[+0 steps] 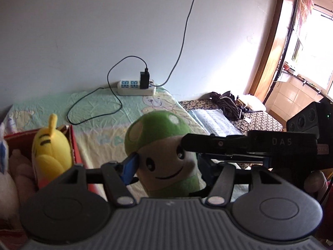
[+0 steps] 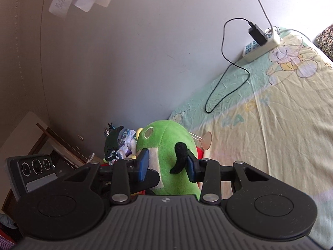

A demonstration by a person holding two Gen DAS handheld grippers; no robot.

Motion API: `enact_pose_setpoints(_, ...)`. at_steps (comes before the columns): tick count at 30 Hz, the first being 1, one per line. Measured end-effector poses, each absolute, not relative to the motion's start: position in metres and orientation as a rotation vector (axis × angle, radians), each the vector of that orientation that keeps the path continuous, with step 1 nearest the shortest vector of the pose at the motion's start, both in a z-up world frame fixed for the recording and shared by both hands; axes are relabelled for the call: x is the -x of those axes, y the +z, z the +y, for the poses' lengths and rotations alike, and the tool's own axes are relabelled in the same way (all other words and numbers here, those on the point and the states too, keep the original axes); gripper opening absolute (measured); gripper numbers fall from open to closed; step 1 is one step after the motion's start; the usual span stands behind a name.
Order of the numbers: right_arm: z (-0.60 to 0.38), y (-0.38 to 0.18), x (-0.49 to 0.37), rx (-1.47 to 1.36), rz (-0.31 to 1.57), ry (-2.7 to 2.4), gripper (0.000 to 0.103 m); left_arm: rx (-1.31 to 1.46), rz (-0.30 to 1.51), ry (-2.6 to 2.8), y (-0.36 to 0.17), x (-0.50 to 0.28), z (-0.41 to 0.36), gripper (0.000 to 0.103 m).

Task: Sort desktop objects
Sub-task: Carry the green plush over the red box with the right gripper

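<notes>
Green mushroom plush (image 1: 160, 156) was pinched by left gripper (image 1: 166, 166) and right gripper (image 2: 167, 164), above red box (image 1: 72, 145).

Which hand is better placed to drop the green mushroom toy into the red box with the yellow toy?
Left, probably. Both tools grip the green mushroom toy, but the red box holding the yellow toy lies right beside the left tool. The right tool comes in from the far side.
</notes>
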State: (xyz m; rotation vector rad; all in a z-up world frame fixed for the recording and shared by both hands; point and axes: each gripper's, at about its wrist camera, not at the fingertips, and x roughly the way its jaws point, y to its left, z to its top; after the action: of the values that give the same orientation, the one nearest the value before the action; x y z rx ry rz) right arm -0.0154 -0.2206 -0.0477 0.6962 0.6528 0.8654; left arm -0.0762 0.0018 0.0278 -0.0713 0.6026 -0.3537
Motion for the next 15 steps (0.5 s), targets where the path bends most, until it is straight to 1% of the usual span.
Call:
enact_pose_setpoints(7, -0.172, -0.017, 0.015, -0.674, 0.573, 0.967, 0.04, 0.077, 0.492, -0.301, 0.059, 0.1, 0.056, 0.063)
enact_pose_setpoints(11, -0.126, 0.003, 0.014, -0.625, 0.535, 1.014, 0.04, 0.069, 0.429, -0.26, 0.073, 0.114, 0.105, 0.067)
enact_pose_setpoints(15, -0.066, 0.017, 0.019, -0.572, 0.508, 1.039, 0.04, 0.078, 0.425, -0.222, 0.079, 0.121, 0.161, 0.068)
